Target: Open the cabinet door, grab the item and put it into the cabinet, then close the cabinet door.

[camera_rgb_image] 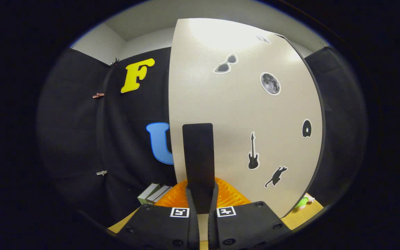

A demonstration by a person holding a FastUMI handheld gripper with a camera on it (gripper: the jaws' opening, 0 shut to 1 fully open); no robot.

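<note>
my tongs point(202, 196) are pinched narrow on the door's point(241, 114) black handle point(198, 152), both fingers squeezing it so i can swing it. the item, maybe that green thing point(302, 202), waits on the desk point(306, 214) beyond the door.

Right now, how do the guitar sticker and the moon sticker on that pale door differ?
The guitar sticker is a tall, narrow black shape; the moon sticker is a round grey disc. The guitar sticker sits low, near the black handle in the claw; the moon sticker sits higher. Both have white outlines and lie flat on the cabinet door.
</note>
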